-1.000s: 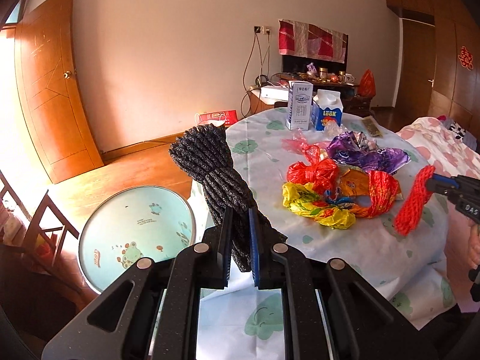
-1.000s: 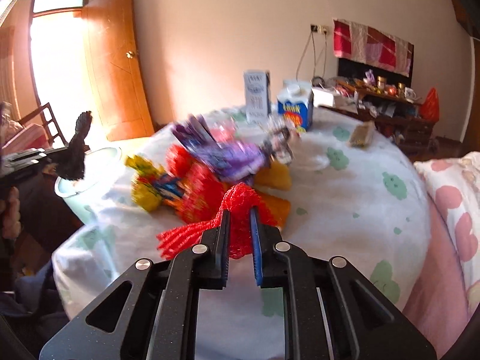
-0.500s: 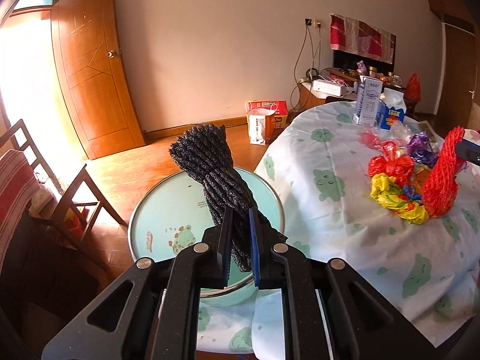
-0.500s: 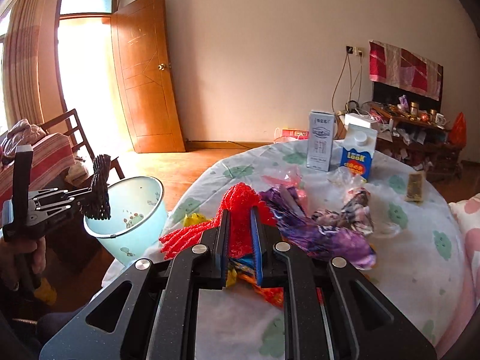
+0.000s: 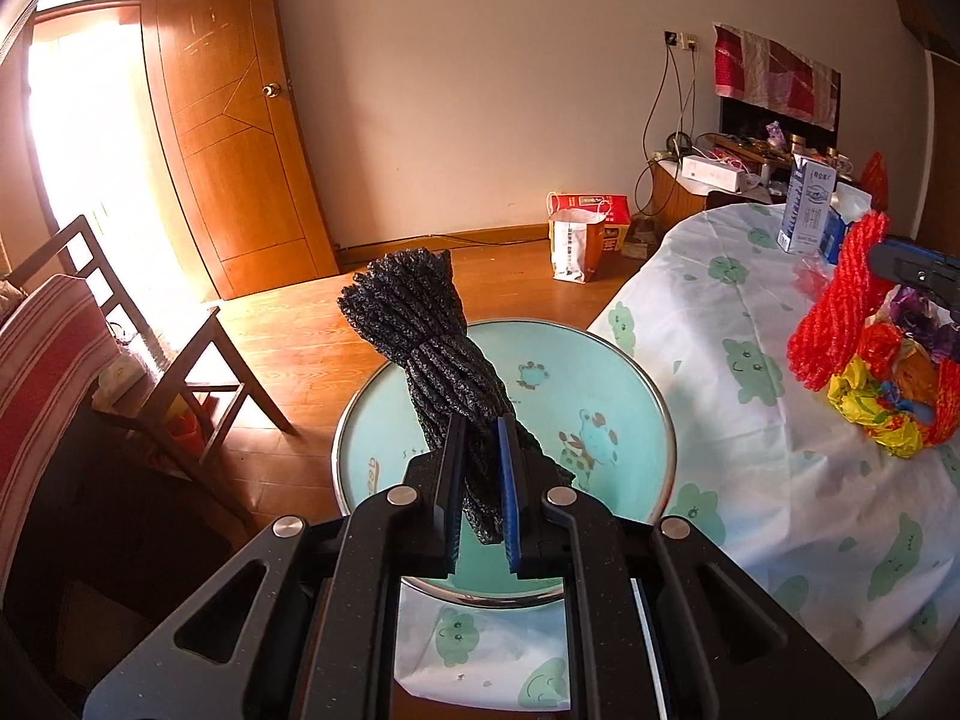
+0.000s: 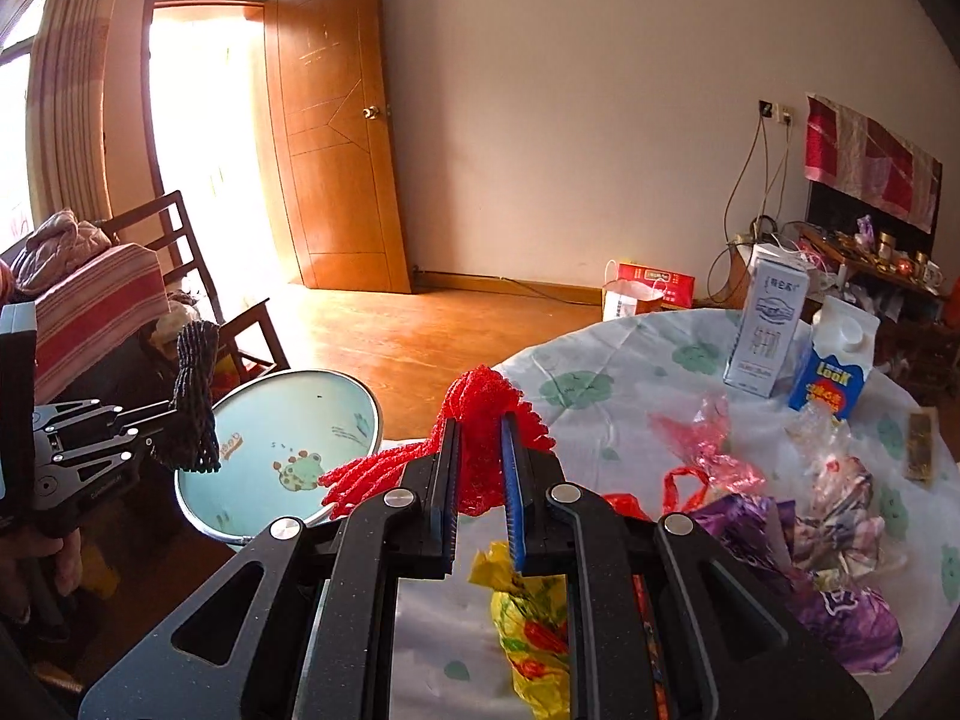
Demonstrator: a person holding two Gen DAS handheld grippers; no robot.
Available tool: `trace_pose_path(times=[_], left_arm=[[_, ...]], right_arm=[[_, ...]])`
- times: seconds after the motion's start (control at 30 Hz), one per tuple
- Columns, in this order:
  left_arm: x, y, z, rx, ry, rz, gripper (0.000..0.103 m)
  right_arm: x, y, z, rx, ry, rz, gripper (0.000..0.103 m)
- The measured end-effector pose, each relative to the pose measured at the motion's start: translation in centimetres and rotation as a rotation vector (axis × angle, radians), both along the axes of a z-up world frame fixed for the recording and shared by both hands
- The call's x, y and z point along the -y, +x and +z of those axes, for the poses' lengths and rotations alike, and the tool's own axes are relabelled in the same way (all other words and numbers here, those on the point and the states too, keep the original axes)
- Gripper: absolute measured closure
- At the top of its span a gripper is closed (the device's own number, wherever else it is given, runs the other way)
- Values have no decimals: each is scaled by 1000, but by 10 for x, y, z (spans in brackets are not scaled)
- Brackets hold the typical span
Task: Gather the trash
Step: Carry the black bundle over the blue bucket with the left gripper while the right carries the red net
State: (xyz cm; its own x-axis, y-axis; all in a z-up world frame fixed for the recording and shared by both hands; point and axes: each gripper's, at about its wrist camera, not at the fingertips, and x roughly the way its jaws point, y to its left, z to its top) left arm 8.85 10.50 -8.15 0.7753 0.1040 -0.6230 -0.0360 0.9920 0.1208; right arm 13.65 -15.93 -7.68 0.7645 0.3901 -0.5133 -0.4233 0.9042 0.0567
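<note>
The left gripper [image 5: 481,468] has its tongs pinching a black foam net sleeve [image 5: 429,354], the bundle standing up and fanning out toward 11 o'clock in the left wrist view. Right below and behind it sits the pale blue bin [image 5: 600,396] with cartoon animals inside, its rim just beside the table's edge. From the right wrist view the same black sleeve [image 6: 195,396] hangs at 9 o'clock, over the bin's [image 6: 270,450] near-left rim, with the left gripper [image 6: 174,420] clamped on it.

The right gripper [image 6: 480,468] has its tongs pressed onto a red foam net sleeve [image 6: 480,414], which bunches up above the fingers and trails a fringe toward 8 o'clock, over the table edge beside the bin. In the left wrist view that red sleeve [image 5: 840,306] shows at 3 o'clock, held above the tablecloth.

More trash lies on the table [image 6: 600,384], covered in a white cloth with green prints: a yellow wrapper [image 6: 528,618] right under the right gripper, a purple wrapper [image 6: 840,606] at 4 o'clock, a pink plastic scrap [image 6: 702,444] at 2 o'clock. Two cartons stand upright farther back, a tall white one [image 6: 768,324] and a blue one [image 6: 834,372] just beside it. On the floor by the wall stands a paper bag [image 5: 576,246].
</note>
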Motion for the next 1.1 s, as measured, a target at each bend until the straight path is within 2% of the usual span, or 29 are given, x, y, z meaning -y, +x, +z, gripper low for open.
trace_pose_path(times=[0.6, 1.1], left_arm=[[-29, 14, -12, -45, 35, 61, 92], [-28, 18, -13, -62, 38, 64, 92]], right_arm=[[-71, 45, -23, -47, -65, 72, 89], [-99, 57, -28, -59, -100, 97, 89]])
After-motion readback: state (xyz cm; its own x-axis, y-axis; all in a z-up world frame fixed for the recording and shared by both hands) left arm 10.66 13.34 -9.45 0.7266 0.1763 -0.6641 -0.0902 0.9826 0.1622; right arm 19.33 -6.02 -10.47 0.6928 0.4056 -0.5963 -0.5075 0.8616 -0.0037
